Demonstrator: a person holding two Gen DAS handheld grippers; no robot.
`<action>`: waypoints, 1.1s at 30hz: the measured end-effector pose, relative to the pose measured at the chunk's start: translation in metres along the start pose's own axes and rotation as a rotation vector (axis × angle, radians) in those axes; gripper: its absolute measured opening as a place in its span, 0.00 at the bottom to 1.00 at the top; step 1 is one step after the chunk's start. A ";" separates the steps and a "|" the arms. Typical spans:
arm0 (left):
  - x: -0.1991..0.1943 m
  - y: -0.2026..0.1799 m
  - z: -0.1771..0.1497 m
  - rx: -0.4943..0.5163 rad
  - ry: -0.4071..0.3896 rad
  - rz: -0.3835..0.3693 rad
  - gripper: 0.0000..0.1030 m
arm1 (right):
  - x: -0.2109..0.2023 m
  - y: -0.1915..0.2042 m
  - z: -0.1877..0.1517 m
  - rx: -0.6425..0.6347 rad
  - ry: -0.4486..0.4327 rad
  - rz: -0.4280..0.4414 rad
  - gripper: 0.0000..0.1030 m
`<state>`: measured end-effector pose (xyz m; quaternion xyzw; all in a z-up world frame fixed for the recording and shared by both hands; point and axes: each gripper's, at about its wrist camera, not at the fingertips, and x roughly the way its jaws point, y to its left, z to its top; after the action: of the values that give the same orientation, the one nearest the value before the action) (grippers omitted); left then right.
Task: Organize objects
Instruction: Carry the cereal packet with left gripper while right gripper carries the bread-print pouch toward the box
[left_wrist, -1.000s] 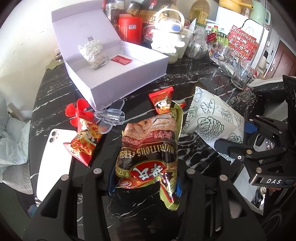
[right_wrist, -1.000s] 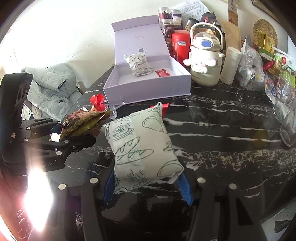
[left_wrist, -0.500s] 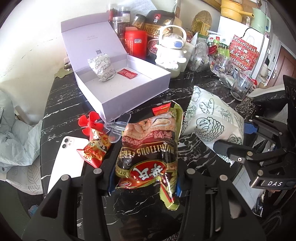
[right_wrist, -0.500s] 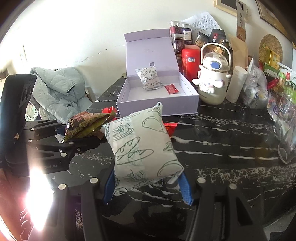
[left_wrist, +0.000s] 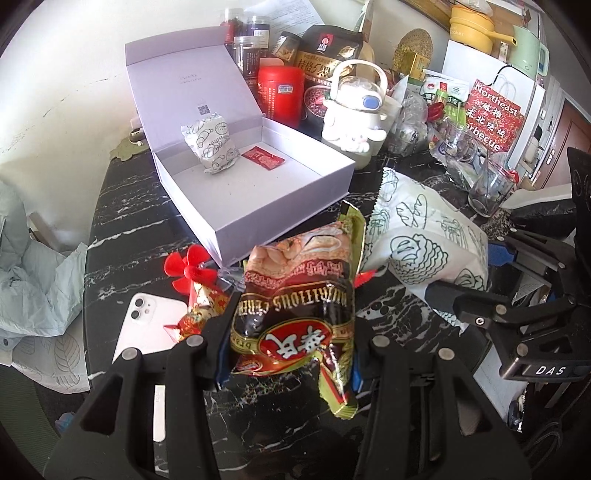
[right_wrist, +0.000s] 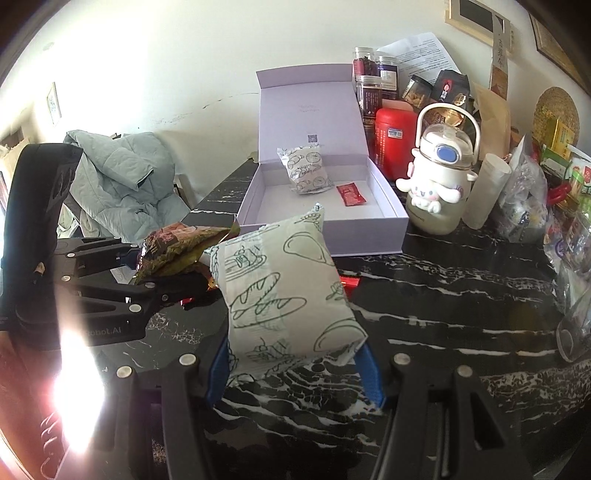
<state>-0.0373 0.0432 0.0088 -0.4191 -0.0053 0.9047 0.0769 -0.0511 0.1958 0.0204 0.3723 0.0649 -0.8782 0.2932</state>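
My left gripper (left_wrist: 286, 363) is shut on a brown and green cereal packet (left_wrist: 295, 306), held above the black marble table (left_wrist: 122, 199). My right gripper (right_wrist: 293, 363) is shut on a white bread packet with green drawings (right_wrist: 280, 288), also lifted clear of the table. Both packets hang side by side in front of the open lilac gift box (left_wrist: 266, 206) (right_wrist: 369, 236). Inside the box lie a smaller white bread packet (left_wrist: 210, 144) (right_wrist: 306, 170) and a small red sachet (left_wrist: 263, 158) (right_wrist: 350, 194).
A white phone (left_wrist: 142, 325), a red toy fan (left_wrist: 190, 267) and a red candy packet (left_wrist: 197, 314) lie on the table left of the cereal packet. Jars, a red tin (right_wrist: 395, 142), a white kettle-shaped bottle (right_wrist: 439, 184) and glasses (left_wrist: 484, 184) crowd the back and right.
Both grippers have risen with their packets and drawn a little back, so the box and table look smaller and lower. Both grips are unchanged.
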 end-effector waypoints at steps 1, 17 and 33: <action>0.001 0.001 0.003 0.000 -0.001 0.002 0.43 | 0.002 -0.001 0.003 -0.001 0.000 0.000 0.57; 0.026 0.017 0.047 0.023 -0.010 0.010 0.43 | 0.031 -0.021 0.043 -0.011 -0.001 0.015 0.57; 0.050 0.035 0.094 0.041 -0.052 0.036 0.43 | 0.058 -0.038 0.093 -0.043 -0.030 -0.003 0.57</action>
<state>-0.1452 0.0207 0.0296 -0.3937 0.0186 0.9164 0.0691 -0.1623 0.1687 0.0427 0.3526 0.0799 -0.8825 0.3009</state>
